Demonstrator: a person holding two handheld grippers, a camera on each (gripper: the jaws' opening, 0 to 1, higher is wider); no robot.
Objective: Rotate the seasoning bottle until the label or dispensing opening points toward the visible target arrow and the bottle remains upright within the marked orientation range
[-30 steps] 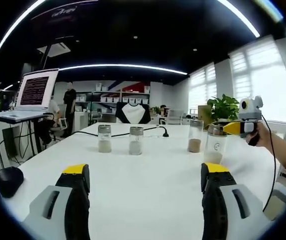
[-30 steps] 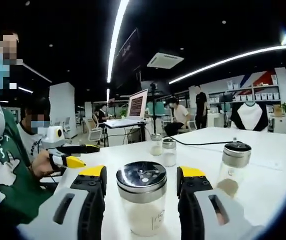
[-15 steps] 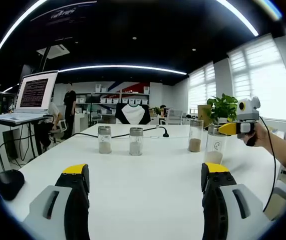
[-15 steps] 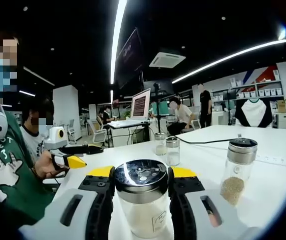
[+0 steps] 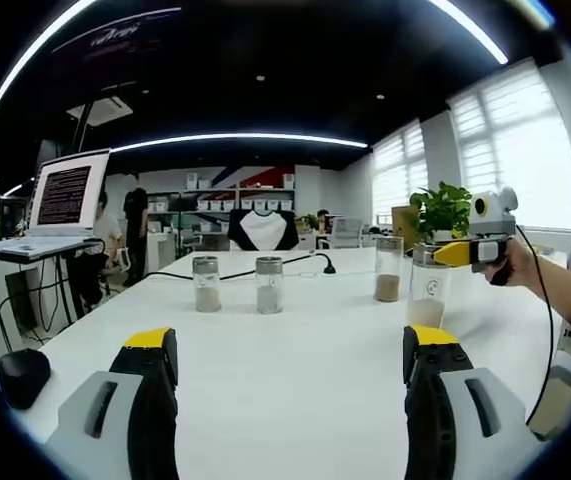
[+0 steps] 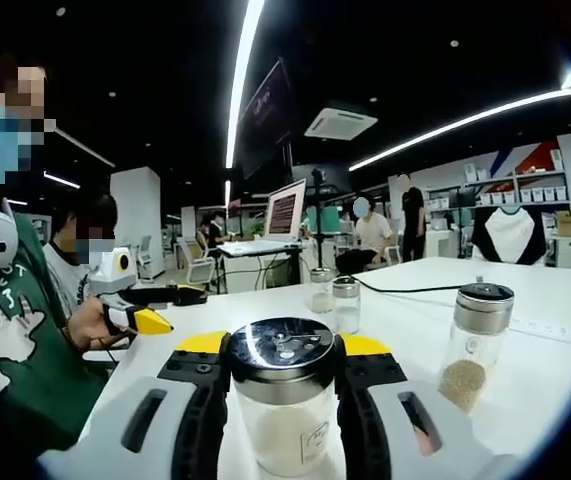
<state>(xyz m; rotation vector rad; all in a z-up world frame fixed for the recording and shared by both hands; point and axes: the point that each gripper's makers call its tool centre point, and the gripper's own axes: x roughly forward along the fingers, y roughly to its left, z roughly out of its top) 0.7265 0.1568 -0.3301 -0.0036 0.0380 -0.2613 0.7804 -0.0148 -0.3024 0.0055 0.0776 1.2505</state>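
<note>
The right gripper (image 6: 283, 365) is clamped on the seasoning bottle (image 6: 283, 400), both yellow-tipped jaws pressed against its sides just below the chrome lid. The bottle stands upright on the white table (image 6: 525, 340), holding pale powder. In the left gripper view the same bottle (image 5: 429, 290) is seen from across the table, with the right gripper (image 5: 465, 250) and the person's hand (image 5: 520, 265) behind it.

The left gripper (image 5: 290, 350) hangs with its jaws spread wide, nothing between them, over bare tabletop (image 5: 285, 360). The right gripper view shows it (image 6: 150, 308) from the side, held in a hand (image 6: 90, 325) beside the held bottle's left.

A brown-filled shaker (image 6: 470, 335) stands near the held bottle on its right, apart from it; the left gripper view places it (image 5: 389, 270) just beyond the bottle. Two small jars (image 5: 237, 284) stand farther off, side by side, with a black cable (image 5: 295, 265) behind them. A black mouse (image 5: 23, 375) lies near the table edge, well apart from the bottle.

Beyond the table: a laptop on a stand (image 5: 55, 205), a potted plant (image 5: 443, 212), windows (image 5: 505, 160). Open tabletop surrounds the held bottle on all sides.
</note>
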